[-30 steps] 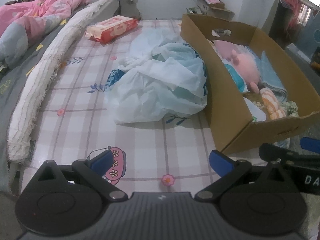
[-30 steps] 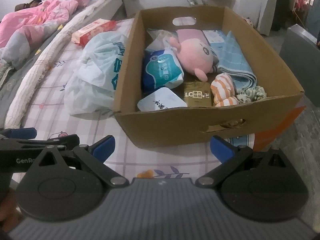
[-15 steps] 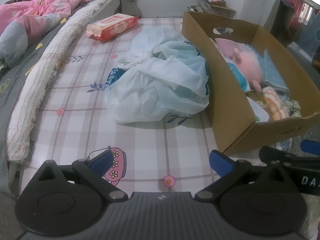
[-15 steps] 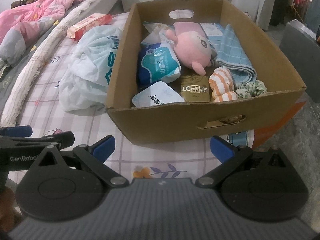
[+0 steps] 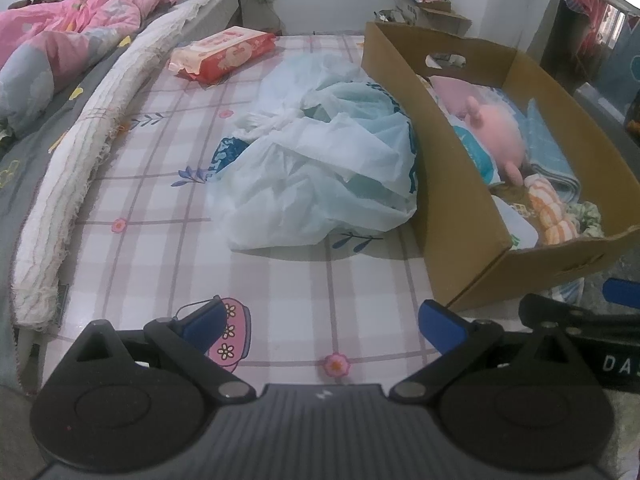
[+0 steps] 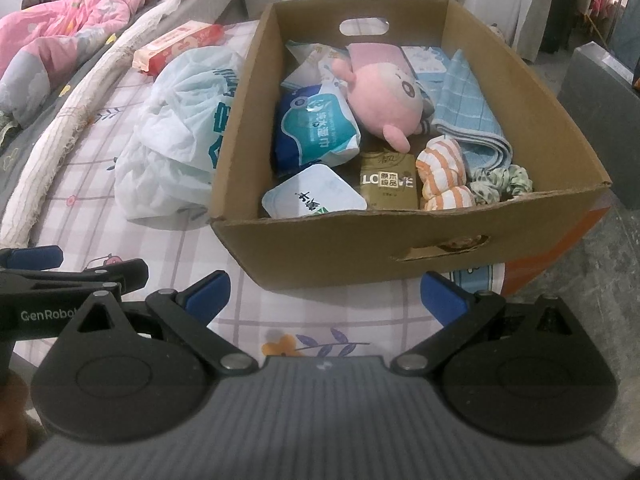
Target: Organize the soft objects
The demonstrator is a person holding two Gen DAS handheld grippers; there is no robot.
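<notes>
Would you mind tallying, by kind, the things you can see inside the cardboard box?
Plush toys: 1, pink plush
Folded cloths: 1, blue towel
Striped sock rolls: 1, orange and white
Scrunchies: 1, green
Tissue or wipe packs clearly seen: 3, blue-white, white, gold
Total: 7; more packs lie partly hidden behind.

A pink plush toy (image 6: 386,98) lies in the cardboard box (image 6: 400,248) among tissue packs (striped socks (image 6: 442,174) alongside).
</notes>
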